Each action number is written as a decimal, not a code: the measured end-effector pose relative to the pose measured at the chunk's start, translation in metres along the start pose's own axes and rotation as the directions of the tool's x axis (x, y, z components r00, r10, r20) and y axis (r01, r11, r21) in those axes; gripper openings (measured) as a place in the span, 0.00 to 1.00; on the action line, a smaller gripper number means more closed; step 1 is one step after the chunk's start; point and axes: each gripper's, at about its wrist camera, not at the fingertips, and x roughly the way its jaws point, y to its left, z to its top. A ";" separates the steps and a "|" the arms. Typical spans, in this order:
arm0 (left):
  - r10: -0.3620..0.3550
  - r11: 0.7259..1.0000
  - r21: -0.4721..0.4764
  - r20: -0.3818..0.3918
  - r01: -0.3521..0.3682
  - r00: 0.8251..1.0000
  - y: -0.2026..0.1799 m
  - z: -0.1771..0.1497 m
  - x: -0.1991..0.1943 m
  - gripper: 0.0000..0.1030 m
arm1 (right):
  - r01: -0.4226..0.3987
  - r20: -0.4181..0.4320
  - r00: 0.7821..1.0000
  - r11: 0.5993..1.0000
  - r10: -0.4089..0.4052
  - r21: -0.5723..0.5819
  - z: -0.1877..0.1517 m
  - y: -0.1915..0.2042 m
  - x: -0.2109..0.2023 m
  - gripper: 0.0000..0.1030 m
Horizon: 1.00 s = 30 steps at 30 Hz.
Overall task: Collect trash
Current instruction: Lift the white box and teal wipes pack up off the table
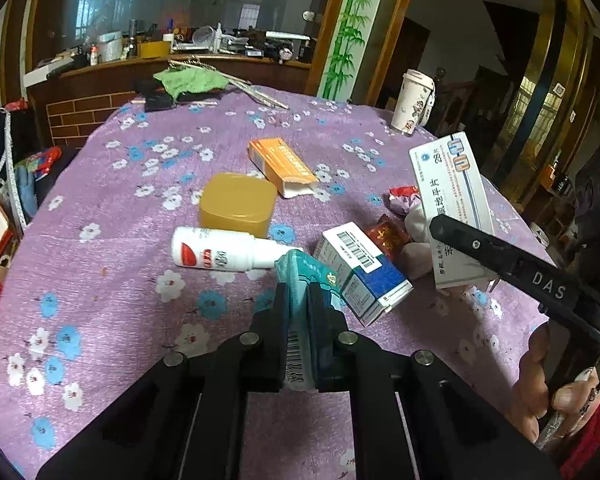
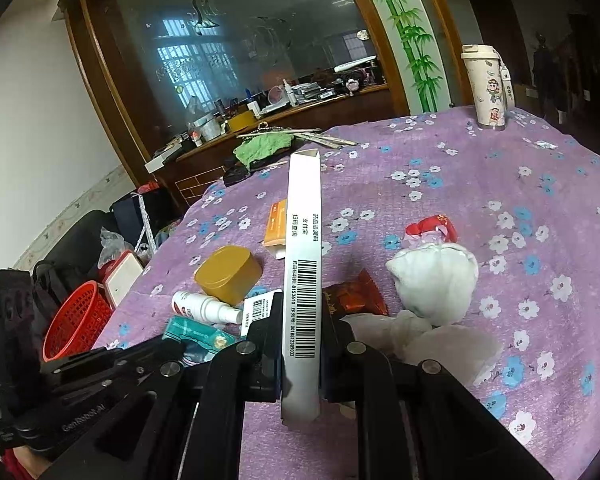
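Early going, we judge: our left gripper clamps a teal box, our right gripper a white box, both above the table; bottle, orange box, tissues and wrappers still lie there.

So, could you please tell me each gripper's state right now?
Left gripper: shut on the teal box.
Right gripper: shut on the white box.

Left gripper, right gripper apparently clamped.
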 end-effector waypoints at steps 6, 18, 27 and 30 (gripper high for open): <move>0.008 1.000 -0.005 0.029 -0.008 1.000 0.006 0.005 -0.016 0.08 | 0.007 0.004 1.000 1.000 -0.006 -0.023 0.000 0.005 0.002 0.14; 0.061 0.998 -0.025 0.124 -0.058 0.990 0.028 -0.001 -0.069 0.08 | -0.035 0.016 0.999 0.995 0.036 -0.096 -0.017 0.057 -0.041 0.14; 0.081 0.997 -0.031 0.157 -0.077 0.984 0.034 -0.007 -0.089 0.08 | -0.057 0.012 0.998 0.991 0.059 -0.123 -0.030 0.083 -0.058 0.14; 0.087 0.996 -0.030 0.160 -0.083 0.983 0.034 -0.009 -0.090 0.08 | -0.076 0.001 0.997 0.989 0.077 -0.125 -0.034 0.087 -0.056 0.14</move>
